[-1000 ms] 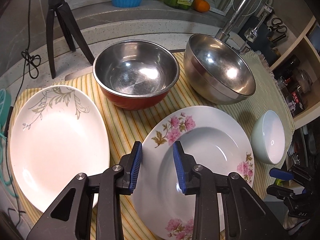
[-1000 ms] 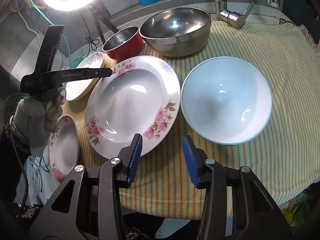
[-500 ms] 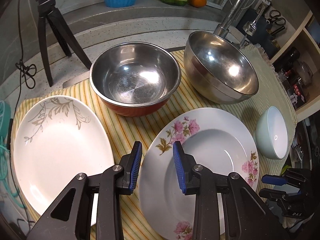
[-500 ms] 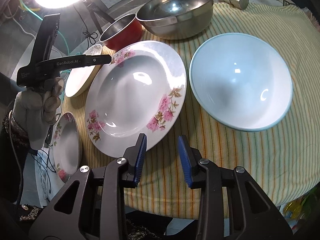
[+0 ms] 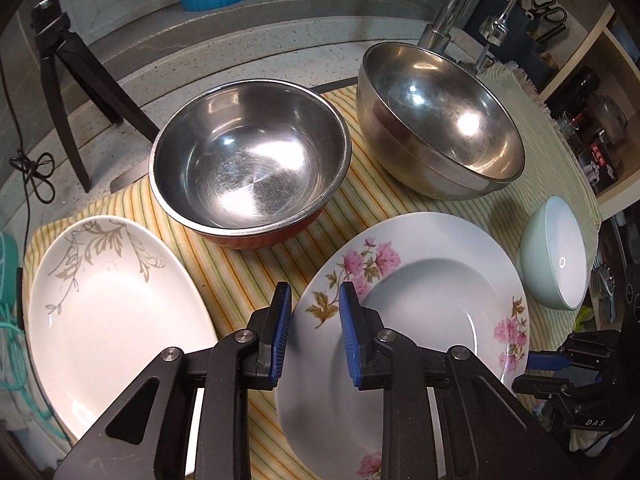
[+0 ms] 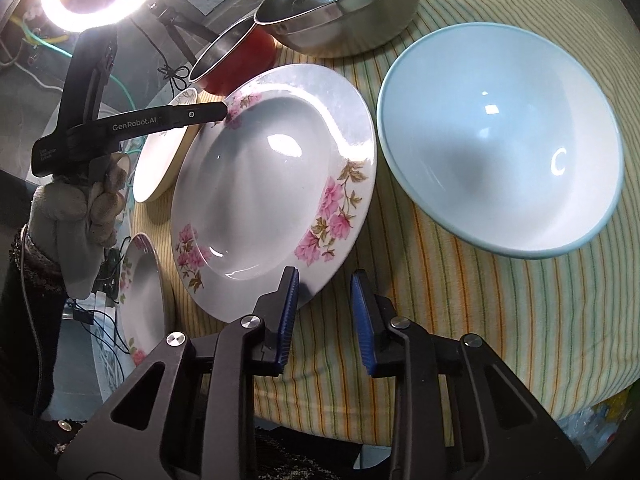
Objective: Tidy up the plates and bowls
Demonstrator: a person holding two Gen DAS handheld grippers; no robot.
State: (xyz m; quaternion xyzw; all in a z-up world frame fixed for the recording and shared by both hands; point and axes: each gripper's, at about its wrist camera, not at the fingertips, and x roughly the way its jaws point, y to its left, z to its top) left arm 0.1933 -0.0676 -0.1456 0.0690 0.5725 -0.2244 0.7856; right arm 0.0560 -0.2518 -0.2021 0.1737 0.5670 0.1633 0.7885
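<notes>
The flowered plate [image 5: 420, 312] lies flat on the striped cloth [image 5: 248, 272] over the desk, low and right of centre in the left wrist view. The left hand-held gripper [image 5: 312, 332] sits at its near-left rim, jaws narrowly parted and holding nothing, the rim edge showing in the gap, likely lined up to pinch it. In the right wrist view the right hand-held gripper [image 6: 324, 312] is also empty and narrowly parted, at the plate's lower edge, its left pad overlapping the rim. The 2 grippers seem set at different sides of the rim so the wide, slippery plate can be lifted level.

The leaf plate [image 5: 108, 312] waits at lower left, a probable stacking spot. The red bowl [image 5: 248, 168] and steel bowl [image 5: 440, 120] stand behind, and the blue bowl [image 6: 500, 148] sits right of the plate.
</notes>
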